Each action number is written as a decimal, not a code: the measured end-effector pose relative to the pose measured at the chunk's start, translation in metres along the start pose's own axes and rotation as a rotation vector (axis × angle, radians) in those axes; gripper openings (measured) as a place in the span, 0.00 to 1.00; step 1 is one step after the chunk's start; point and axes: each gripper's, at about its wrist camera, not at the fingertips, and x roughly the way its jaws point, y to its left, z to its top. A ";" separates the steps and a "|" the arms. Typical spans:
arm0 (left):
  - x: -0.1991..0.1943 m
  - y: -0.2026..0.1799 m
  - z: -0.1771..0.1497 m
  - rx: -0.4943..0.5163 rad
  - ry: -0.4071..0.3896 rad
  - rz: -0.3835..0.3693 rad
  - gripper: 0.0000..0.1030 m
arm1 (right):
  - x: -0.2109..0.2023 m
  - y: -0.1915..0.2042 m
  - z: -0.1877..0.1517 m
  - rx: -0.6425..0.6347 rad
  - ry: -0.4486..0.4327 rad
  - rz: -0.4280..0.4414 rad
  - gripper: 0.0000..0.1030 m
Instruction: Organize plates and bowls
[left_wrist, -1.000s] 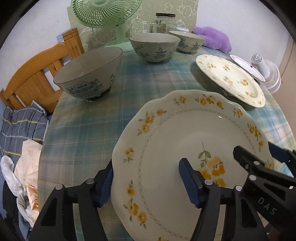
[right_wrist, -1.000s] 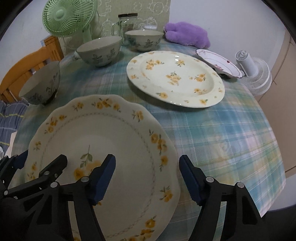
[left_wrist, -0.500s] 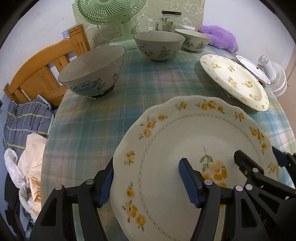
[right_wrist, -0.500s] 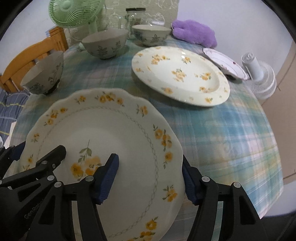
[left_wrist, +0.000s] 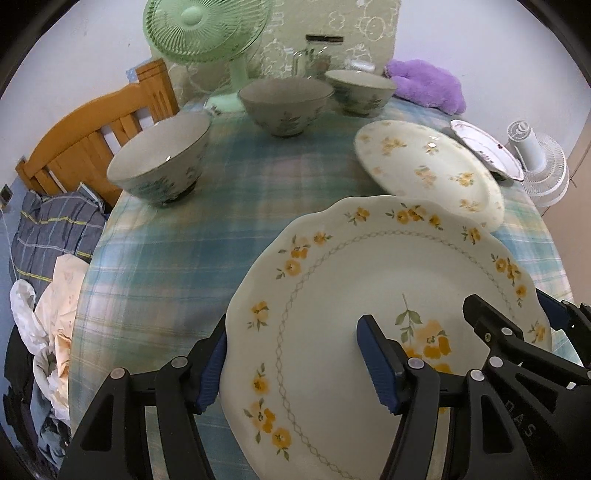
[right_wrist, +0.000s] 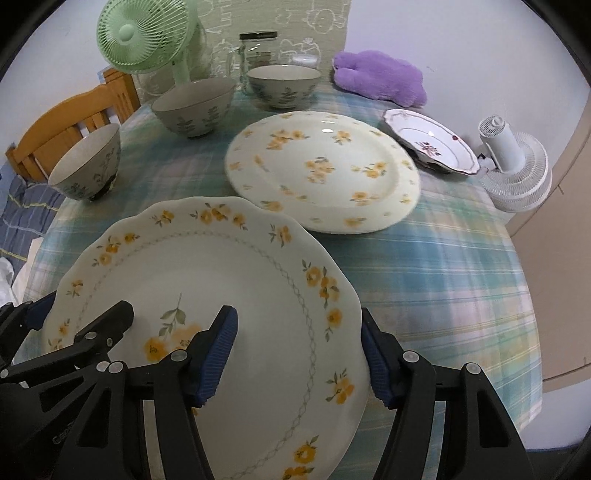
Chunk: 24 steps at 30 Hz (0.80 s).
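Straddling opposite rims of the scalloped plate (left_wrist: 369, 280), both grippers' tongs clamp it above bare tablecloth (right_wrist: 424, 280).

Left gripper (left_wrist: 291, 356) and right gripper (right_wrist: 299, 349) angled downward (jaws half-spread, side by side).

A round table under a blue-green plaid cloth (right_wrist: 424, 280) carries the crockery. The round flowered plate (right_wrist: 321, 170) sits mid-table. Behind it stand three bowls (right_wrist: 194, 107) (right_wrist: 282, 86) (right_wrist: 86, 164), a green fan (right_wrist: 142, 37), a glass jar (right_wrist: 256, 51). Right of it, a small rimmed plate (right_wrist: 430, 142); beyond, a purple plush (right_wrist: 380, 77).
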 end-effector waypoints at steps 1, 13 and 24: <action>-0.002 -0.005 0.001 0.002 -0.004 0.003 0.65 | -0.001 -0.006 0.000 0.002 -0.002 0.001 0.66; -0.005 -0.077 0.008 0.042 -0.025 -0.013 0.64 | -0.003 -0.079 0.003 0.050 -0.009 -0.011 0.66; 0.007 -0.140 0.003 0.065 -0.006 -0.045 0.64 | 0.006 -0.147 -0.004 0.077 0.006 -0.051 0.66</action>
